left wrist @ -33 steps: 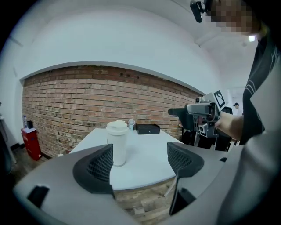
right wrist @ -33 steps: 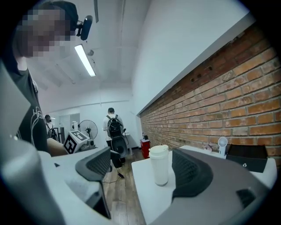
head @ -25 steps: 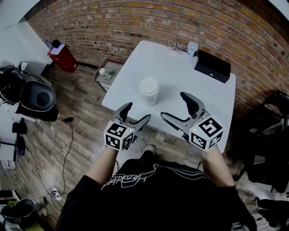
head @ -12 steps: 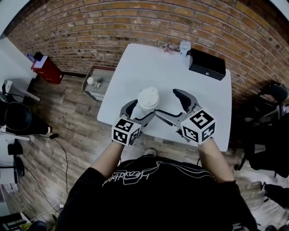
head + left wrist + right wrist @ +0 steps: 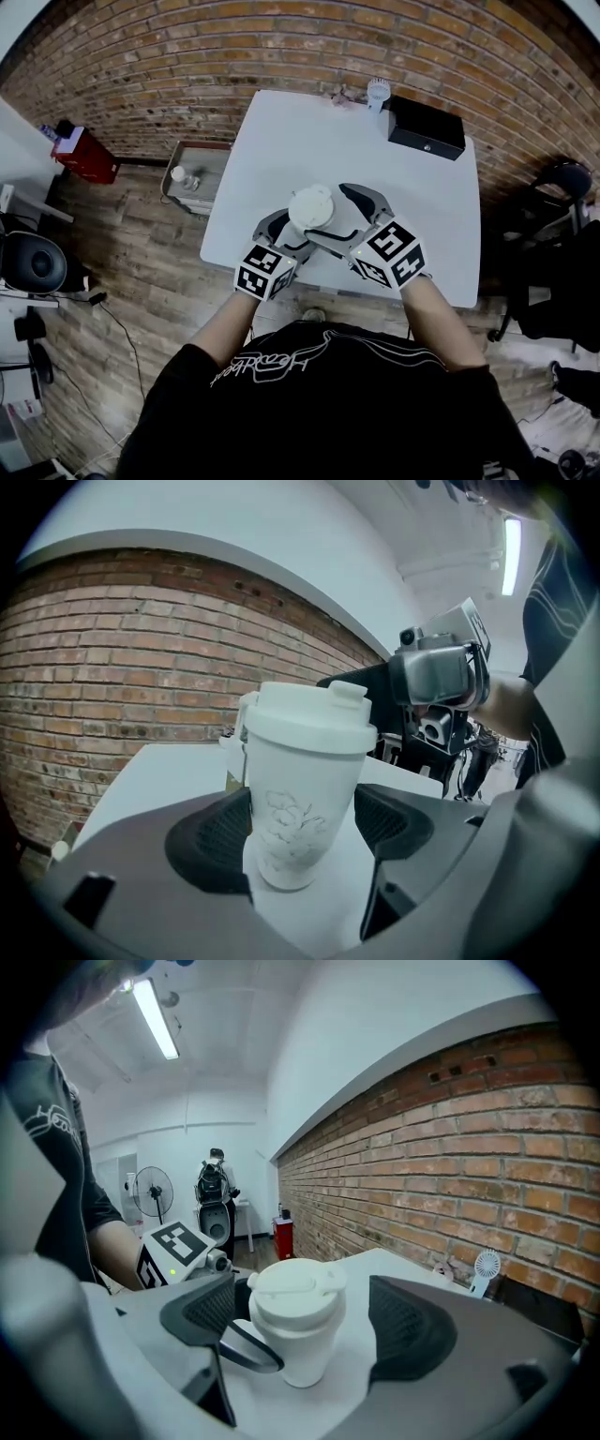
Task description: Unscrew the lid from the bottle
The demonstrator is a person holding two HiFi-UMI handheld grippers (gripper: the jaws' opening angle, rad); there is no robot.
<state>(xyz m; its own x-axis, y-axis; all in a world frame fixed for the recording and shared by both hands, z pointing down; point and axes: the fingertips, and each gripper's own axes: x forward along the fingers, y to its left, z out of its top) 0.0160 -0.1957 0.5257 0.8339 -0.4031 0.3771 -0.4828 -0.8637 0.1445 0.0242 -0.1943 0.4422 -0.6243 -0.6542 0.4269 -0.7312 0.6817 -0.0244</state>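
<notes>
Jaws of the left claw (image 5: pixel 302 834) have just been closing and now flank the lower body of the white bottle (image 5: pixel 298 803), close beside it but not yet clamped. The right claw (image 5: pixel 309 1321) gapes wide on either side of the lid (image 5: pixel 292 1288), clear of it. The bottle stands upright near the front edge of the tabletop (image 5: pixel 375 178). It looks light, stiff and smooth, likely to slip or tip, so pinch the body low and grip the lid's rim.

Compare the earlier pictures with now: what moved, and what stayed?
Both the left gripper and the right gripper moved forward until the bottle stands between their jaws. The left gripper's jaws have just been closing; neither seems to grip yet. The bottle stays put on the table, lid on.
</notes>
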